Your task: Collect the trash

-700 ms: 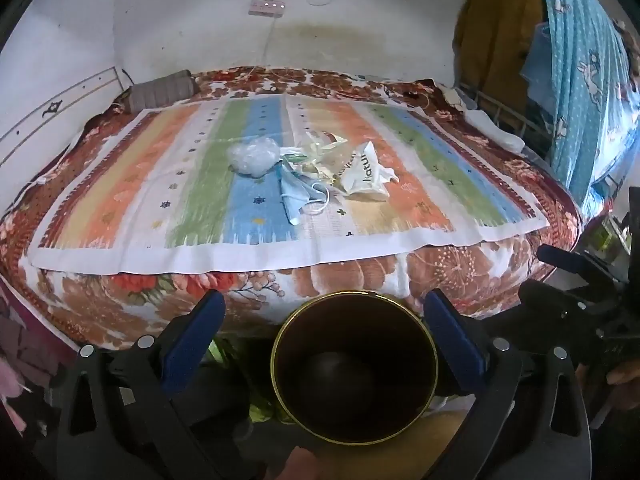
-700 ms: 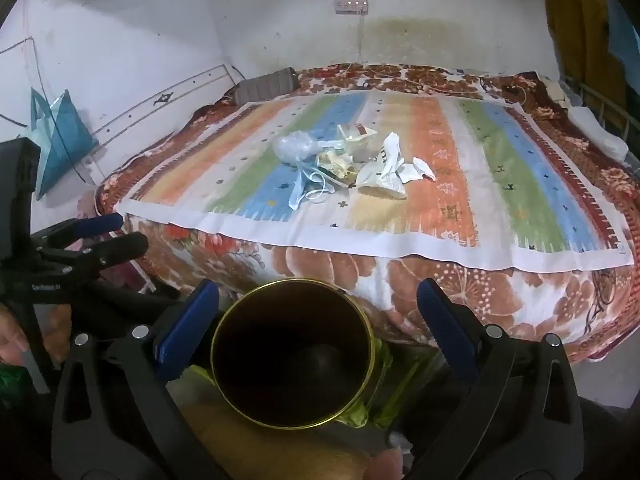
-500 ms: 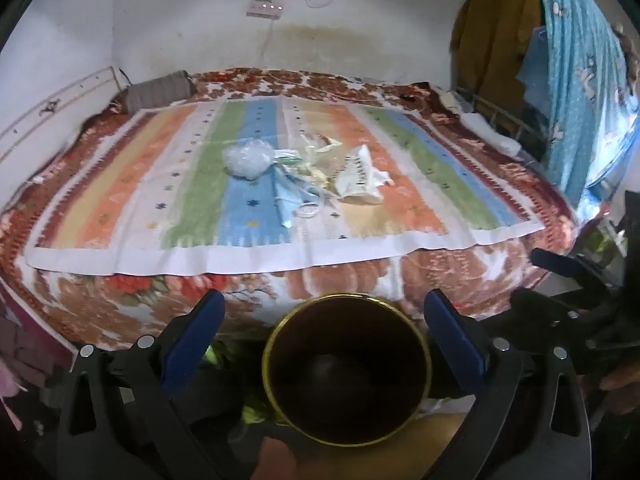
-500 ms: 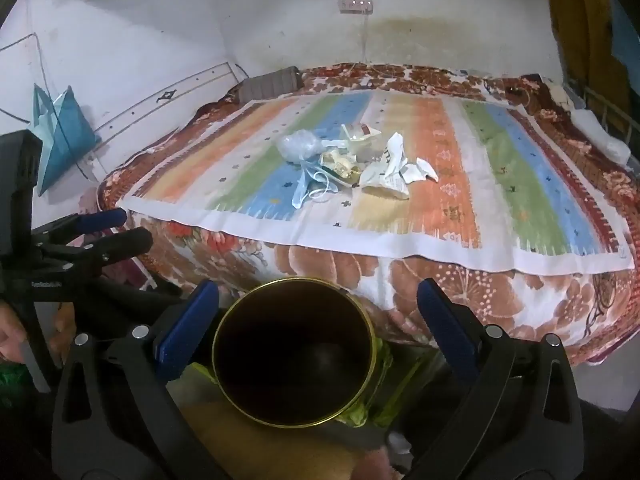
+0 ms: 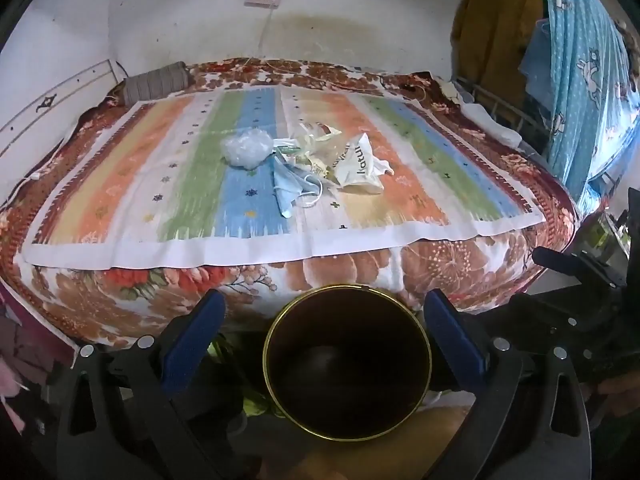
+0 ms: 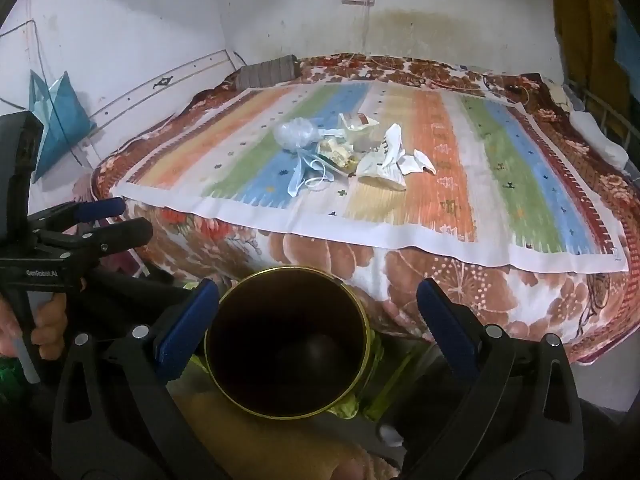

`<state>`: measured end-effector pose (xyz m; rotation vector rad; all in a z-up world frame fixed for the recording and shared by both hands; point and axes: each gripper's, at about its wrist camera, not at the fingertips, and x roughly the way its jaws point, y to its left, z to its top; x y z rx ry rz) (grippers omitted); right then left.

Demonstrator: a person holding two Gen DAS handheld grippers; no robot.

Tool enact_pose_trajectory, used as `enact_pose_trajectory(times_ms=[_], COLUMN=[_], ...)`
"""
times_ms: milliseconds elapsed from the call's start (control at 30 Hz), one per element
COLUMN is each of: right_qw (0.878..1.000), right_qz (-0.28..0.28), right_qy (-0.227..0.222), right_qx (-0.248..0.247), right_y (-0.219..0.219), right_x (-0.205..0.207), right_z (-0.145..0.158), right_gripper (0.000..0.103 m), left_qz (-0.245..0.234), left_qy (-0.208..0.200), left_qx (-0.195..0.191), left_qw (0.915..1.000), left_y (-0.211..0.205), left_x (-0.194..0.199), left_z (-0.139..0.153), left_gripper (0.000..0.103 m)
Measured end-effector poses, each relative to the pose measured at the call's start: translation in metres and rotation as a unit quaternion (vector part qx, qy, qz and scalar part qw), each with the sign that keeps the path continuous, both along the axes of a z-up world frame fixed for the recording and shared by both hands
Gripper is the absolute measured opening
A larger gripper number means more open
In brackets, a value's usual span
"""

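A heap of trash lies mid-bed on a striped cloth [image 5: 120, 184]: a clear crumpled plastic bag [image 5: 246, 152], a blue face mask [image 5: 290, 190], a white printed wrapper [image 5: 360, 166] and yellowish wrappers [image 5: 316, 148]. The same heap shows in the right wrist view: bag [image 6: 296, 134], mask [image 6: 304, 178], white wrapper [image 6: 382, 164]. A dark bin with a gold rim [image 5: 347, 364] stands below the bed's near edge; the right wrist view also shows it [image 6: 286, 346]. My left gripper [image 5: 324, 332] and right gripper [image 6: 316, 322] are both open and empty above the bin.
The bed has a floral blanket [image 5: 340, 264] and a grey bolster [image 5: 156, 84] at the far end. Blue cloth [image 5: 588, 80] hangs at the right. A teal bag [image 6: 56, 120] hangs on the left wall. The left gripper also shows in the right wrist view [image 6: 104, 220].
Both cameras have shifted slightly; the bed and trash heap sit a little differently in view. The trash itself has not moved and both grippers stay open.
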<state>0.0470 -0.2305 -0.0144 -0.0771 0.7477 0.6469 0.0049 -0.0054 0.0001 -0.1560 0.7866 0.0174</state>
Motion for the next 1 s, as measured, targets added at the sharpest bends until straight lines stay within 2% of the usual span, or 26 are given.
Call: enact_pose_trajectory(times_ms=[300,567,733,1000], right_qw=[1.0,1.0,1.0,1.0], right_qz=[0.016,0.006,0.006,0.007], right_qy=[-0.001,0.003,0.007,0.019], right_qx=[-0.002,-0.002,0.0,0.001], right_y=[0.004,0.003,0.003,0.004], right_x=[-0.004,-0.001,-0.001,0.005], right_z=[0.003,0.002,0.001,0.0], right_gripper=[0.094,0.094,0.094,0.094], left_qz=[0.004,0.009,0.03,0.03], left_qy=[0.0,0.003,0.01,0.005], left_qx=[-0.001,-0.001,-0.034,-0.033], left_qw=[1.0,1.0,0.9989,0.999], left_y=[0.0,0.001,0.013,0.012], left_x=[0.0,0.005,0.008,0.007], left_z=[0.001,0.0,-0.003,0.0], left_gripper=[0.097,0.097,0.097,0.097])
